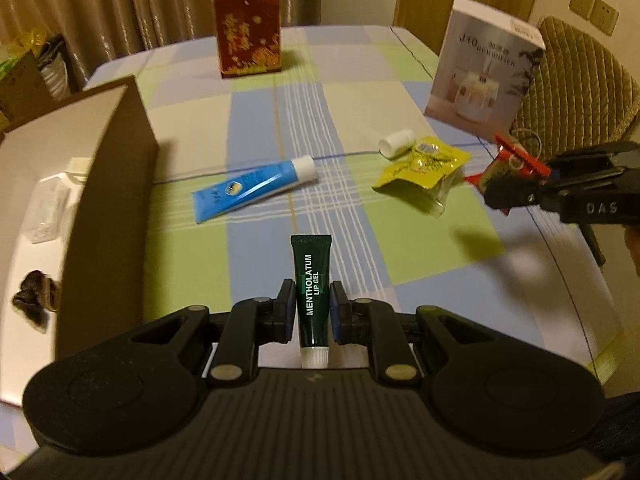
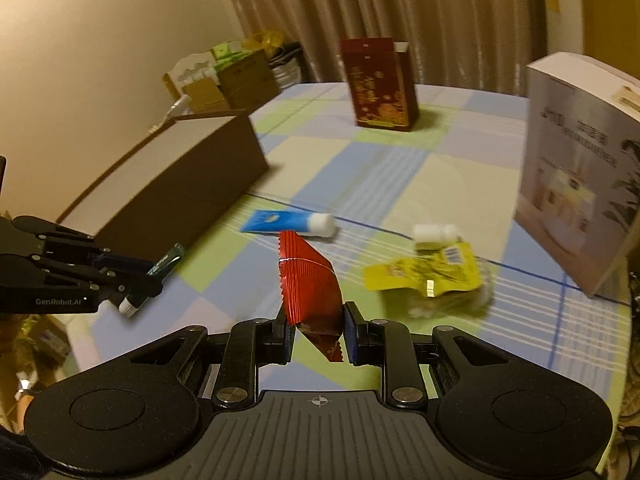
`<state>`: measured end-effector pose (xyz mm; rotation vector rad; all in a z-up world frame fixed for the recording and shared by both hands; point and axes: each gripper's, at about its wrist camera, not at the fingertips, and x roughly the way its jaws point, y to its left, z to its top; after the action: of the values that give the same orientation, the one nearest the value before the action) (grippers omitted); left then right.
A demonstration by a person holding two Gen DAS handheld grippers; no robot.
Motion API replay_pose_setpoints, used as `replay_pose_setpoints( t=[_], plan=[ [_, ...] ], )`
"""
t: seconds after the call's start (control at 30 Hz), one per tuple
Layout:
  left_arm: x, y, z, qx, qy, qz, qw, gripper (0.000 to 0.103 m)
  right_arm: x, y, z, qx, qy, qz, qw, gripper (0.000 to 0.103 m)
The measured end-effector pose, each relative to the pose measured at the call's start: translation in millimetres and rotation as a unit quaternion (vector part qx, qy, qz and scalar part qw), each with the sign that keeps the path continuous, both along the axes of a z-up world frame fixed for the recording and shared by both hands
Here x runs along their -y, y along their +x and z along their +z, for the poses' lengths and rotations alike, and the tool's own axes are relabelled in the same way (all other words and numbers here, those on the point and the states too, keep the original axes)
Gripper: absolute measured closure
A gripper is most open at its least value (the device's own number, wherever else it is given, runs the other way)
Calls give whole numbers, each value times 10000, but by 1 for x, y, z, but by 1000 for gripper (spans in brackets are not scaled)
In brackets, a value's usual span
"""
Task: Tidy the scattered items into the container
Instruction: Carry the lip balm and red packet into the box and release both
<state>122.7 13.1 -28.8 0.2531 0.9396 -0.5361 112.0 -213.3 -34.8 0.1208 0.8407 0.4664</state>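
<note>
My left gripper (image 1: 313, 312) is shut on a dark green lip gel tube (image 1: 312, 280), white cap toward the camera, held above the checked tablecloth. My right gripper (image 2: 317, 330) is shut on a red foil packet (image 2: 308, 280) that sticks up between the pads. In the left wrist view the right gripper (image 1: 496, 184) with the red packet (image 1: 508, 160) hangs at the right edge. The brown cardboard box (image 1: 108, 184) stands open at the left; a dark object (image 1: 34, 296) and a clear packet (image 1: 48, 208) lie inside. A blue tube (image 1: 252, 188), a small white bottle (image 1: 396, 142) and a yellow packet (image 1: 424, 166) lie on the cloth.
A red patterned box (image 1: 248, 28) stands at the far side of the table (image 1: 440, 280). A white product box (image 1: 484, 68) stands at the right, in front of a quilted chair back (image 1: 580, 72). Curtains hang behind. Cartons (image 2: 228, 76) sit on the floor beyond the brown box.
</note>
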Motion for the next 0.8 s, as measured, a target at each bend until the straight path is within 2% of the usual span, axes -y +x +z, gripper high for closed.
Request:
replay_pose_setpoints(
  t=[0.53, 0.8],
  plan=[
    [-67, -1, 48, 517, -242, 423, 9975, 89, -66, 18, 18, 75, 176, 546, 9983, 76],
    [-124, 8, 73, 807, -261, 834, 9929, 89, -106, 39, 36, 218, 359, 912, 9949, 76]
  ],
)
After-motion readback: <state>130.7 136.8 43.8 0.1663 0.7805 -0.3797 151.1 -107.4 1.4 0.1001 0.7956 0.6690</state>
